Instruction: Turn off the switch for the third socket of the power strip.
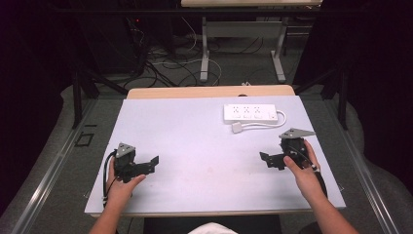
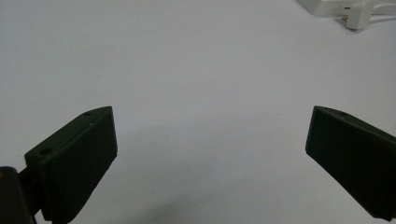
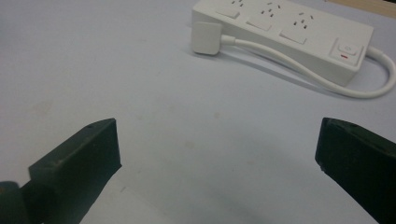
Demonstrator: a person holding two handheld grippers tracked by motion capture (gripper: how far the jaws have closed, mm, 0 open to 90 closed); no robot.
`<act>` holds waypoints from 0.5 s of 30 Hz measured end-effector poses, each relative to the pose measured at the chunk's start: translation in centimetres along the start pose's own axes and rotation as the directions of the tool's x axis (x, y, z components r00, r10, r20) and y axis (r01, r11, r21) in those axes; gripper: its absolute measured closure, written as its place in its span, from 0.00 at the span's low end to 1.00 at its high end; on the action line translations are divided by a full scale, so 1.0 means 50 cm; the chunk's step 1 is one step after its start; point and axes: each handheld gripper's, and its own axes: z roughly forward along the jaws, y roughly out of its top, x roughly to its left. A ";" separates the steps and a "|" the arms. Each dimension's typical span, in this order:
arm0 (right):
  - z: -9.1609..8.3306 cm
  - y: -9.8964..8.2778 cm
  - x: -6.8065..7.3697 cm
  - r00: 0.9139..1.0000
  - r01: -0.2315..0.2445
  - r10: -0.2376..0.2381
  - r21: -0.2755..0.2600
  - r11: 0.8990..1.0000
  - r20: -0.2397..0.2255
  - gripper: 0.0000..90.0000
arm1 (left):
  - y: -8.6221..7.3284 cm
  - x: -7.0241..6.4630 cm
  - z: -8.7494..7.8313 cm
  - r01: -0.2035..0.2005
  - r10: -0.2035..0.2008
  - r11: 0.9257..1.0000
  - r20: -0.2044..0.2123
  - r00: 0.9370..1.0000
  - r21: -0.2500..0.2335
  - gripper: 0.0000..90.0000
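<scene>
White table point(image 1: 195, 141); power strip point(image 1: 250, 112) just beyond right tool point(image 1: 272, 160); both tools wide open, empty.

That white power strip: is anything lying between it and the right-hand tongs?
No. In the right gripper view, bare table runs from the open right tongs to the power strip and its plug.

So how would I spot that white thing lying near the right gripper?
Start at the pale grey table and look to its far right corner. A white power strip lies flat there, beyond the right gripper. Its rows of sockets, a switch at one end and its own looped cord ending in a white plug beside it set it apart.
</scene>
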 end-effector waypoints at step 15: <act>0.007 -0.081 -0.065 0.996 -0.070 0.070 -0.010 0.998 0.057 0.00 | 0.000 0.000 0.000 0.001 -0.001 1.000 -0.001 1.000 0.001 0.02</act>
